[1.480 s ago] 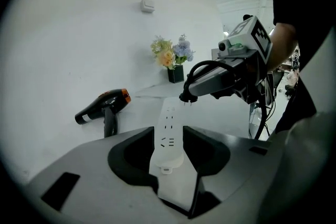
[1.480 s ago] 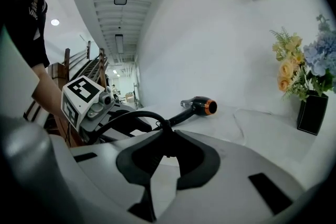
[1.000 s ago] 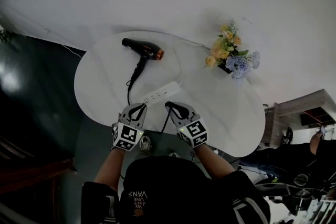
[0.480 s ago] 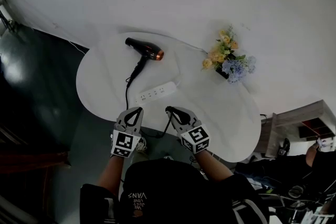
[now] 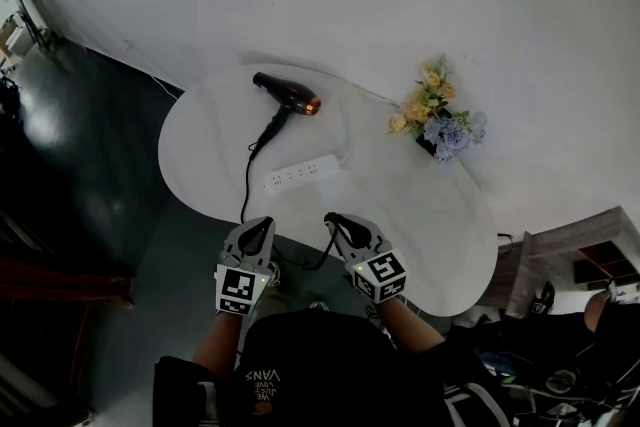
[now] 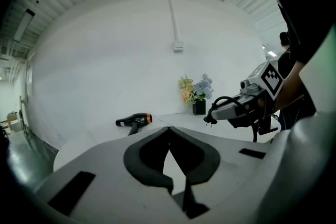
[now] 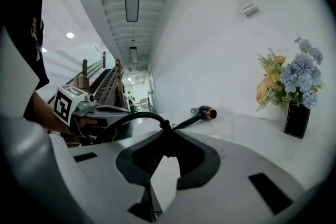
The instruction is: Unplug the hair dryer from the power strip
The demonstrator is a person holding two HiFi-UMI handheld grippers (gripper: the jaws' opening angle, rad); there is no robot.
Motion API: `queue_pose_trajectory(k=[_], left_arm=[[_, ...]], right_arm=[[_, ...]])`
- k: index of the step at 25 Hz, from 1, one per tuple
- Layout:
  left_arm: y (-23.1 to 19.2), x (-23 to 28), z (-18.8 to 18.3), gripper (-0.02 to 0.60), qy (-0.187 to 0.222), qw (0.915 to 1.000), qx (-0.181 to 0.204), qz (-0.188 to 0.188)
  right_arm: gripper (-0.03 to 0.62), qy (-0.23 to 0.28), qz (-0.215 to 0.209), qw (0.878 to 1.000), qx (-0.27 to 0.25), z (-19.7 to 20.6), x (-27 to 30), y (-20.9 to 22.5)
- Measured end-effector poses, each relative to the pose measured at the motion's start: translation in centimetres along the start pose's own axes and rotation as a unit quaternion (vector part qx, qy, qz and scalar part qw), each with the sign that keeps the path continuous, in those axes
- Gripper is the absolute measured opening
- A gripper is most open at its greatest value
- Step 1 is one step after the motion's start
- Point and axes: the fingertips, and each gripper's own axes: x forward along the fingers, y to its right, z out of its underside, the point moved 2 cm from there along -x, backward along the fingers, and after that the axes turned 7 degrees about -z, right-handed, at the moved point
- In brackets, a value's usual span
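Our right hand-held gripper (image 5: 335,220) is clamped on the plug (image 6: 212,117) of the hair dryer (image 5: 288,93). The plug is out of the power strip (image 5: 300,173) and held on our side of it, past the table (image 5: 200,155) edge. Our left hand-held gripper (image 5: 262,224), also on our side of the strip, has its jaws together on nothing. The dryer lies beyond the strip. If we draw the plug further off, the cord (image 5: 246,177) may tighten and drag the dryer across the table.
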Motion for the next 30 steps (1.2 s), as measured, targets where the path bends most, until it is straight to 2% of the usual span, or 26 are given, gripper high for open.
queue_pose_trajectory(k=[14, 30], left_arm=[[4.8, -3.8, 0.0, 0.018, 0.017, 0.9989, -0.016, -0.04], [6.2, -5.1, 0.8, 0.018, 0.009, 0.9984, -0.023, -0.05]], right_arm=[[0.074, 0.001, -0.021, 1.0, -0.016, 1.8, -4.5, -1.2], [0.074, 0.005, -0.024, 1.0, -0.01, 2.5, -5.4, -1.3]])
